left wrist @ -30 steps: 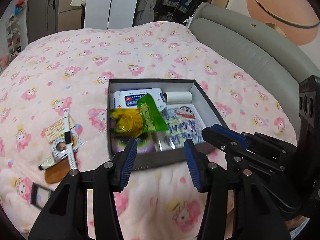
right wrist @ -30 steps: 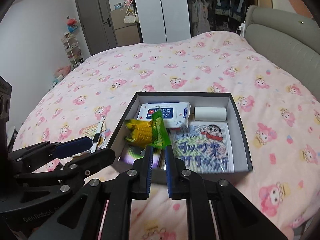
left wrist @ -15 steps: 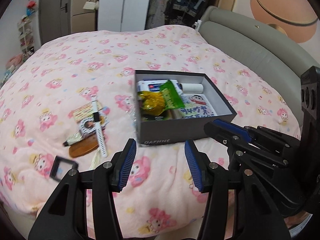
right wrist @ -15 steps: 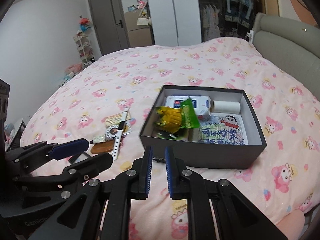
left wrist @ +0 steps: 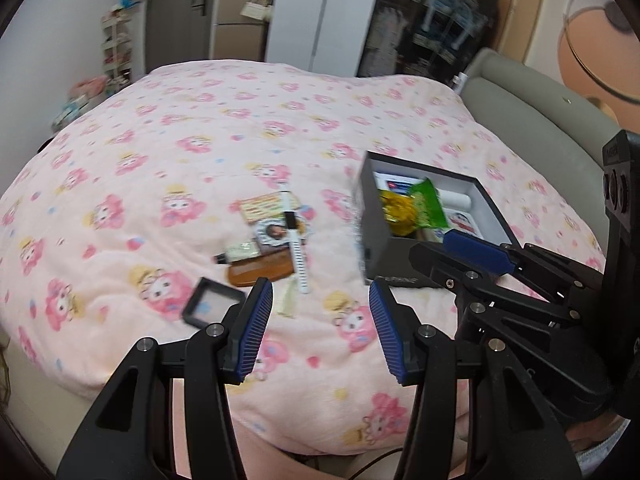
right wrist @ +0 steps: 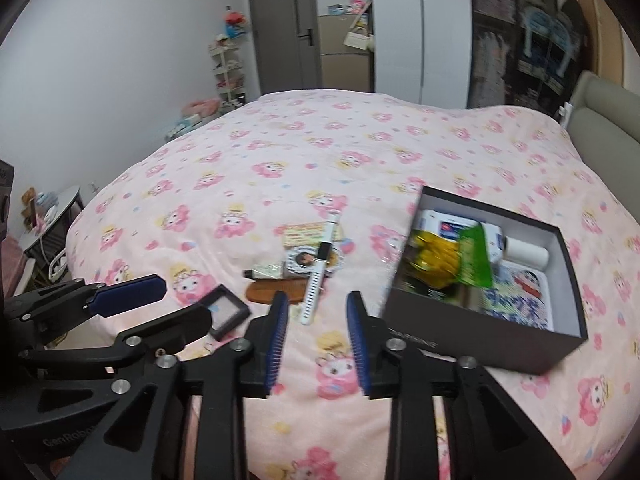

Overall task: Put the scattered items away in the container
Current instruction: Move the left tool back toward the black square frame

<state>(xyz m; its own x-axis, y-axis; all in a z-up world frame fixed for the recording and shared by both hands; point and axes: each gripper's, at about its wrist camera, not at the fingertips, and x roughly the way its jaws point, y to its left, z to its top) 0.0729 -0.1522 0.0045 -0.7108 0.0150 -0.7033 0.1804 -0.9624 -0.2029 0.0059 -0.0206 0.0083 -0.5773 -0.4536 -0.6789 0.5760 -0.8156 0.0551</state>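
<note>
On the pink bed (right wrist: 320, 152) we see the dark box (right wrist: 472, 332) at right, already holding a wipes pack (right wrist: 452, 226), a green snack bag (right wrist: 474, 260), a white roll (right wrist: 526, 252) and a cartoon pouch. Beside it, left, the scattered pile lies untidied: white watch (right wrist: 318, 276), brown comb (right wrist: 260, 291), small tube (right wrist: 266, 270), round tag and yellow card, with a black frame (right wrist: 224, 312) apart in front. Our left gripper (left wrist: 320, 320) hangs half open and empty; our right gripper (right wrist: 316, 336), its jaws just opening, is empty too. We judge the step is reaching for another item: next, lower onto the watch and close.
</note>
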